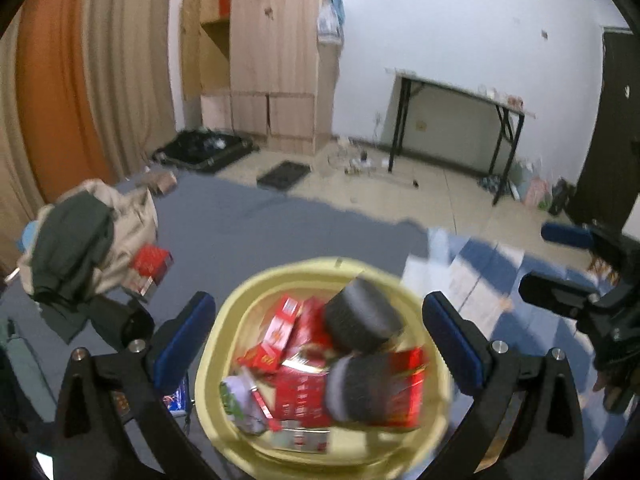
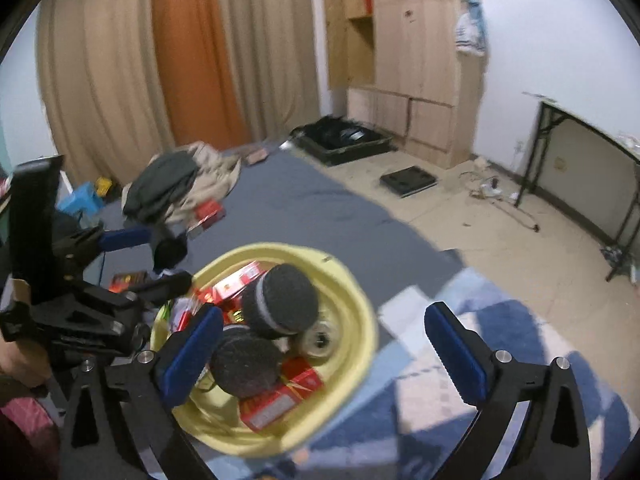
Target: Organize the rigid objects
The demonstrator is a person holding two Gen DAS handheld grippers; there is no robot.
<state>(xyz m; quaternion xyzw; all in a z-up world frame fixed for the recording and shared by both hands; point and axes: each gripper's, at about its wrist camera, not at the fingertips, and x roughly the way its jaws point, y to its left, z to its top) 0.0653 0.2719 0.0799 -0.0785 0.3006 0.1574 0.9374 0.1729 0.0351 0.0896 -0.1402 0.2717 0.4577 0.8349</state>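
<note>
A yellow basin [image 1: 248, 300] [image 2: 352, 292] sits low in both wrist views. It holds several red boxes [image 1: 280, 328] [image 2: 276, 400] and dark round foam-topped cylinders [image 1: 360, 316] [image 2: 284, 300]. My left gripper [image 1: 320, 344] is open, its blue pads [image 1: 184, 344] wide to either side above the basin, pressing on nothing. My right gripper [image 2: 324, 356] is open too, with its left pad over the basin's near rim. Each gripper shows in the other's view, the right gripper [image 1: 536, 260] at the right edge and the left gripper [image 2: 170, 256] at the left. Another red box [image 1: 152, 262] [image 2: 208, 212] lies by the clothes.
A heap of clothes [image 1: 80, 240] [image 2: 176, 184] lies on the grey sheet [image 1: 240, 232]. A blue and white checked blanket [image 1: 480, 272] [image 2: 440, 360] spreads to the right. On the floor beyond are a black suitcase [image 2: 344, 140], a wardrobe [image 1: 276, 60] and a black-legged table [image 1: 460, 96].
</note>
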